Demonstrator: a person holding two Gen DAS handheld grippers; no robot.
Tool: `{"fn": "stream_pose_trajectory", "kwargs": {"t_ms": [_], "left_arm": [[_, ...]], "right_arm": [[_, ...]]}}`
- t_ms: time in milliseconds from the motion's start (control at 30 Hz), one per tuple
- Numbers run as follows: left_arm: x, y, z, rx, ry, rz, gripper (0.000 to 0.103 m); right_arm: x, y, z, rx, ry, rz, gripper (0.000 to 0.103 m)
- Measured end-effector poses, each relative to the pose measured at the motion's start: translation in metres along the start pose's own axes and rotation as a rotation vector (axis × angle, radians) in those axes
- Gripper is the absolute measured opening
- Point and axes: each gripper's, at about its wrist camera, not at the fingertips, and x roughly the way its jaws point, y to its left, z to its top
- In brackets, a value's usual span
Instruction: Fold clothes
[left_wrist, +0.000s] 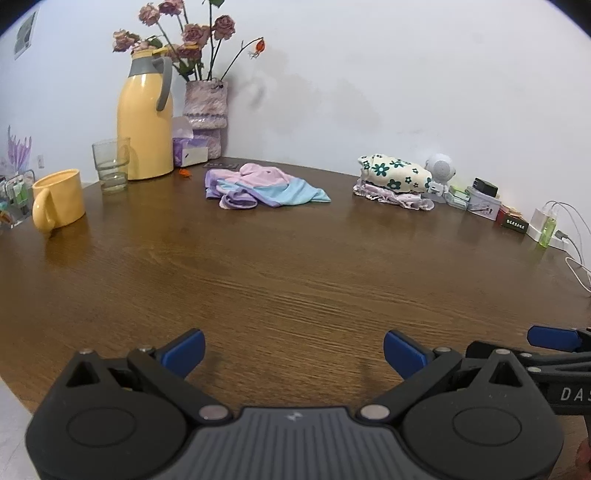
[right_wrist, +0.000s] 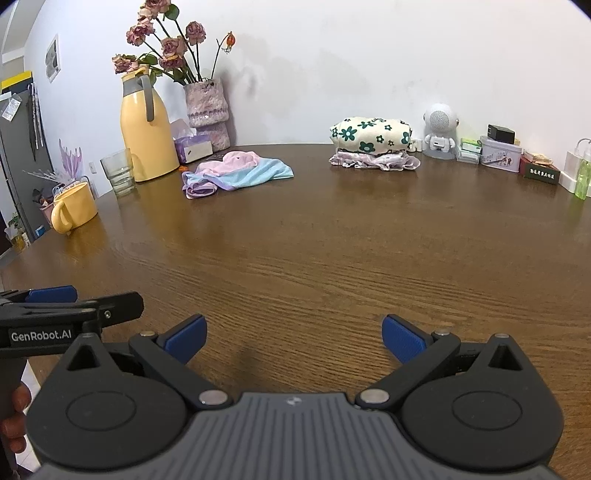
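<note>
Across the table (left_wrist: 295, 266), far from both tools, a crumpled pink-and-blue garment (left_wrist: 264, 186) lies near the back edge, its long axis running left to right. To its right sits a stack (left_wrist: 393, 181) of two folded pieces, floral over lilac. Left tool (left_wrist: 293, 350) and right tool (right_wrist: 293, 336) hover side by side over bare wood at the near edge, each spread wide and holding nothing. The garment lies ahead and somewhat left, so the left tool seems the nearer; either must reach well forward.
</note>
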Motion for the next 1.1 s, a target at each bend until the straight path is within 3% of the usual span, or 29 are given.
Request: {"fn": "stream_pose_trajectory", "kwargs": {"t_ms": [367, 1100], "left_arm": [[0.007, -0.001, 0.003, -0.038, 0.038, 0.009, 0.103], [0.011, -0.001, 0.0, -0.025, 0.022, -0.005, 0.103]], "right_arm": [[0.0, -0.003, -0.002, 0.035, 0.004, 0.005, 0.103], [-0.002, -0.009, -0.005, 0.036, -0.043, 0.003, 0.103]]}}
